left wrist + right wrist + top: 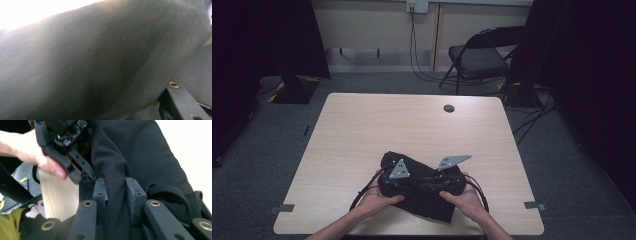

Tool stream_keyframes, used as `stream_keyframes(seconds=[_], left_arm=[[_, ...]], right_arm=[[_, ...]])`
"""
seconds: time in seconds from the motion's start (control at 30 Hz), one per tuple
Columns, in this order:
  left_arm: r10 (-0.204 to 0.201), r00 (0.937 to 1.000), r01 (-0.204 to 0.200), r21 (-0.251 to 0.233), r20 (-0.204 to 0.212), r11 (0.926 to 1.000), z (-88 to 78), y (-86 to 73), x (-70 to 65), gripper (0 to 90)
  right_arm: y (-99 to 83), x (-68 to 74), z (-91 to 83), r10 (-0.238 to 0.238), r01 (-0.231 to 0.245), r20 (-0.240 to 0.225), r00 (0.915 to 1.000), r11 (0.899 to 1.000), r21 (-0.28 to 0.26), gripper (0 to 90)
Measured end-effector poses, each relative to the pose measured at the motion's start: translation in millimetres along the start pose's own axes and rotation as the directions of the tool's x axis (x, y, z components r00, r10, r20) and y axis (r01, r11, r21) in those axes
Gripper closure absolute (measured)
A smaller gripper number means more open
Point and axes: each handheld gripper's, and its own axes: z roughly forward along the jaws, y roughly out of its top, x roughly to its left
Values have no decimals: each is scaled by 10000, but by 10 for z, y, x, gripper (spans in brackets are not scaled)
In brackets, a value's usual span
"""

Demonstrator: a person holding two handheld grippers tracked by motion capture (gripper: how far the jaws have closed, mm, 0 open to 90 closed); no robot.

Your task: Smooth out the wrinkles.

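Black cloth (430, 197): crumpled, soft, bunched in folds; lying on table's near edge, centre.

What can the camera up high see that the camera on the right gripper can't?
The high view takes in the whole wooden table, the folding chair behind it, the grey floor, and both forearms coming in from below. The right gripper view gives the close look: its own two pads stand either side of a raised fold of the black cloth, with the left gripper just beyond in a hand. Both share the black cloth, the left gripper, the hand on it and the light wood of the table.
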Motion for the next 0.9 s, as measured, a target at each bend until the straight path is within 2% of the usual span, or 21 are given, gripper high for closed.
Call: stream_keyframes(seconds=[0.07,0.13,0.17,0.27,0.33,0.4,0.43,0.47,0.5,0.53,0.57,0.6,0.63,0.67,0.7,0.73,0.77,0.8,0.83,0.87,0.9], left_arm=[[-161,9996,156,213,226,9997,-66,7,32,564],[-20,9993,-3,587,380,9983,-182,18,41,556],[-20,9991,-9,689,416,9976,-295,2,60,545],[-550,9985,546,485,68,9973,-534,-76,123,513],[-942,9951,941,-60,-284,9955,-755,-142,191,514],[-1205,9908,1164,-659,-619,9910,-945,-161,286,512],[-1277,9905,1221,-1018,-502,9873,-1008,-143,345,510],[-1306,9906,1241,-1353,-398,9830,-1037,-117,384,504],[-1414,9889,1325,-1589,-460,9784,-1058,-40,435,505],[-1333,9897,1225,-1737,-520,9772,-1060,40,460,504],[-1309,9902,1180,-2093,-489,9707,-1055,144,475,504],[-1316,9904,1180,-2357,-429,9646,-1043,198,482,504],[-1143,9931,1049,-2380,-261,9656,-980,275,479,504],[-976,9951,915,-2115,-184,9731,-913,307,469,501],[-790,9966,746,-1573,-217,9847,-801,318,450,502],[-689,9974,666,-1006,-193,9927,-708,309,438,499],[-569,9982,559,-426,-215,9975,-579,268,410,496],[-555,9984,552,-361,-58,9978,-510,210,387,494],[-665,9970,667,-41,383,9978,-441,138,353,492],[-580,9975,574,149,407,9982,-425,116,330,479],[-128,9992,113,397,389,9991,-415,82,273,466]], right_arm=[[-66,-13,13,134,-133,-41,9999,9998,164,721],[-144,-10,59,138,-138,29,9999,9994,322,723],[-171,-3,84,131,-130,-15,9999,9990,425,723],[-194,35,123,-229,213,257,9994,9979,616,721],[-198,51,144,-312,285,377,9988,9972,691,720],[-207,66,157,-404,372,436,9982,9966,733,710],[-204,75,154,-409,378,423,9983,9967,717,688],[-201,83,152,-374,349,361,9986,9970,694,650],[-194,94,151,-419,395,321,9986,9966,724,634],[-175,116,148,-677,649,280,9973,9939,894,630],[-158,136,136,-839,801,359,9958,9921,961,621],[-149,164,112,-747,714,374,9965,9940,824,578],[-150,182,98,-729,700,373,9966,9949,729,569],[-165,215,78,-789,760,463,9958,9952,614,550],[-176,231,66,-760,736,427,9962,9958,547,526],[-184,251,50,-756,738,314,9966,9958,548,513],[-184,272,31,-742,725,261,9969,9956,588,512],[-171,301,-16,-696,688,115,9975,9959,588,491],[-150,323,-67,-630,633,-70,9980,9968,489,487],[-116,347,-147,-650,654,-145,9978,9975,260,490],[-98,353,-182,-656,658,-137,9978,9977,133,490]])
